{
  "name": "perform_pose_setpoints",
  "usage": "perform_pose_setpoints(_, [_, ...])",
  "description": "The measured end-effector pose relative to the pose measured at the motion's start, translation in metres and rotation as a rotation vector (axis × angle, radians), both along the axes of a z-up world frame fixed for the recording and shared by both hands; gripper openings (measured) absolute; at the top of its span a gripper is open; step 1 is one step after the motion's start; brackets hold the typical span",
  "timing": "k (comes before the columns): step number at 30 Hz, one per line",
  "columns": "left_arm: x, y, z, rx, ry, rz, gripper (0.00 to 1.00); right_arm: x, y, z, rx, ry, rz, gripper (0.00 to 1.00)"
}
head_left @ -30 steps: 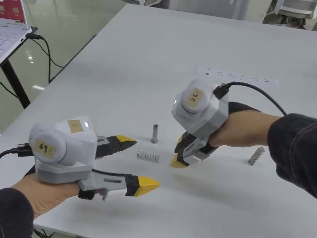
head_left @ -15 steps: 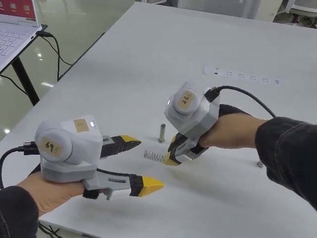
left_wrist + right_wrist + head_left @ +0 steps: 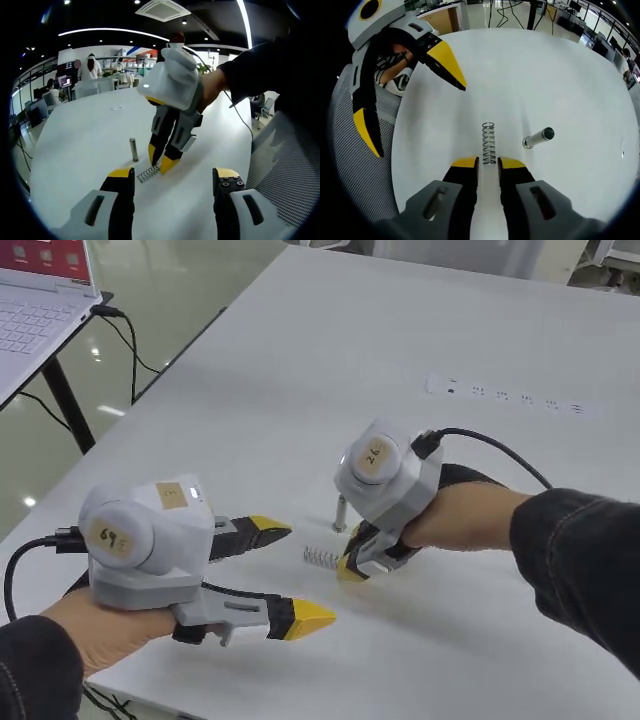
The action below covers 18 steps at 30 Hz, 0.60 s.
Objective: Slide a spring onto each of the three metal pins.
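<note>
Nearest, the left gripper (image 3: 292,572) is held above the table (image 3: 300,390), its jaws spread wide and empty. Beyond it, the right gripper (image 3: 489,162) is set low with jaws narrowly parted about the near end of a flat-lying spring (image 3: 489,141), apparently not yet clamped. Just beyond, the upright pin (image 3: 538,137) is seen bare, so no threading is judged done.
</note>
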<state>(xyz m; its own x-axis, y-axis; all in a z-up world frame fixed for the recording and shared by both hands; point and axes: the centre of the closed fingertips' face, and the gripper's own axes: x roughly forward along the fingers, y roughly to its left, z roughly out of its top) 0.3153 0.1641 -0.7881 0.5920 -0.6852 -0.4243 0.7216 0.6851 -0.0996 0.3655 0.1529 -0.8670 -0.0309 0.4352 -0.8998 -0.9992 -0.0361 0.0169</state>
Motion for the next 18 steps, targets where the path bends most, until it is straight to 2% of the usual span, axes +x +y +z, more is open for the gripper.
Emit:
perform_pose_setpoints(4, [0.000,0.001,0.000,0.001,0.000,0.002,0.61,0.004,0.000,0.000,-0.004,-0.043,0.029,0.13])
perform_pose_setpoints(9, [0.000,0.000,0.000,0.002,0.000,0.000,0.61,0.003,-0.003,0.003,-0.005,-0.053,0.042,0.13])
perform_pose_setpoints(18, [0.000,-0.008,-0.003,0.003,0.006,-0.021,0.58,-0.010,-0.022,0.024,-0.003,-0.009,0.055,0.12])
